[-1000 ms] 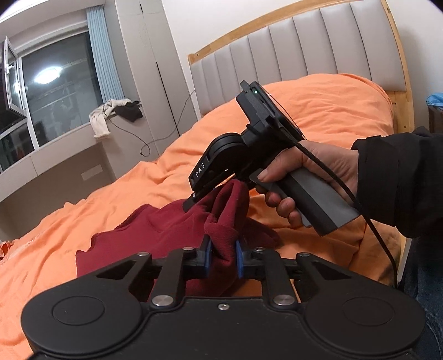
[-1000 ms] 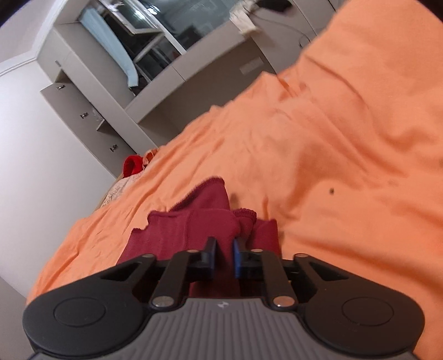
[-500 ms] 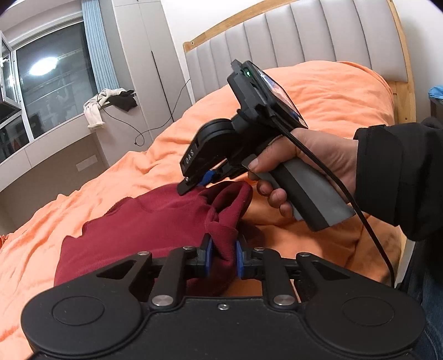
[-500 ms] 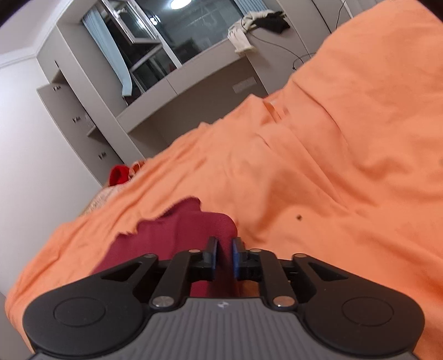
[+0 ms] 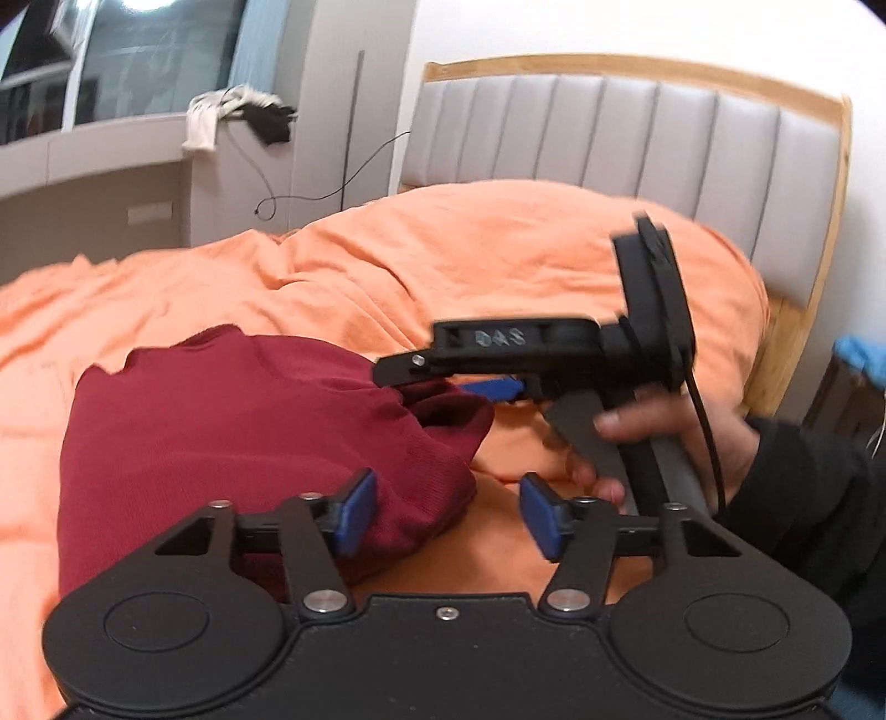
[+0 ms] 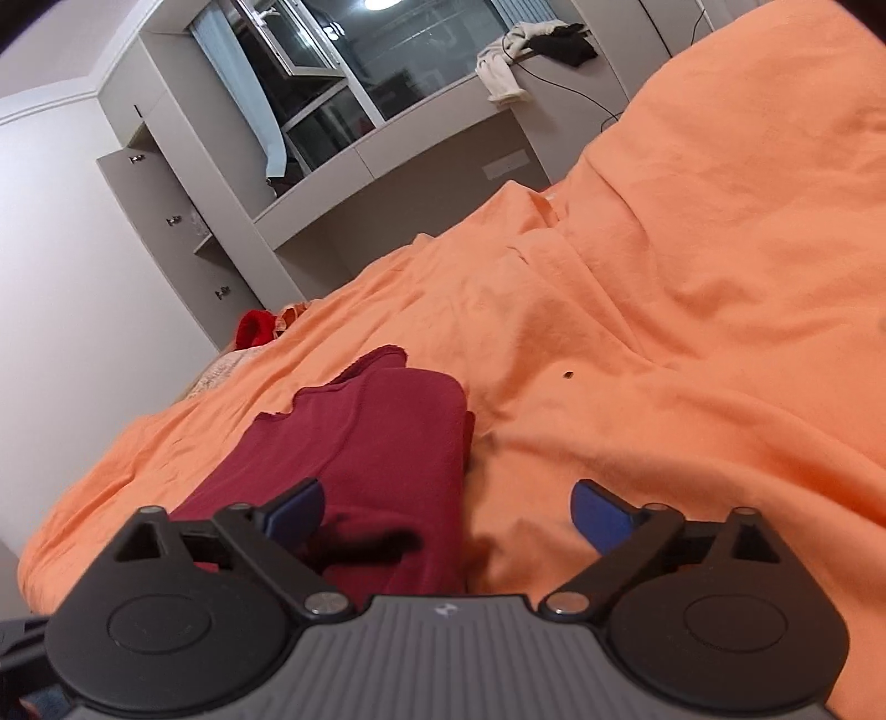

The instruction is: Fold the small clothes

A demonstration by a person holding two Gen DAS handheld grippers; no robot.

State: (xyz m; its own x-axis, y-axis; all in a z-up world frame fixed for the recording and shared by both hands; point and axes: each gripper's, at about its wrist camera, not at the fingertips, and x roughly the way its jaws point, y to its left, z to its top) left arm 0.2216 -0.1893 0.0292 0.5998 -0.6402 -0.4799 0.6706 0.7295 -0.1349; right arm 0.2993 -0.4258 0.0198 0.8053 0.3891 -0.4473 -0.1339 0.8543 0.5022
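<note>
A dark red garment [image 5: 232, 421] lies folded over on the orange bedspread [image 5: 387, 260]; it also shows in the right wrist view [image 6: 376, 437]. My left gripper [image 5: 446, 518] is open, its blue pads [image 5: 354, 509] spread at the garment's near right edge, holding nothing. My right gripper [image 6: 446, 512] is open over the garment's near end. In the left wrist view the right gripper [image 5: 487, 382] hovers just above the garment's right corner, held by a hand [image 5: 664, 437].
A grey padded headboard [image 5: 609, 144] with a wooden frame stands behind the pillow bulge. A window ledge with cabinets [image 6: 421, 144] runs along the far side, with clothes [image 6: 526, 50] on it. A red item [image 6: 255, 327] lies at the bed's far edge.
Both grippers were shut on the red garment's edge and have opened, letting it drop. The garment now lies flatter, folded over on the bedspread.
</note>
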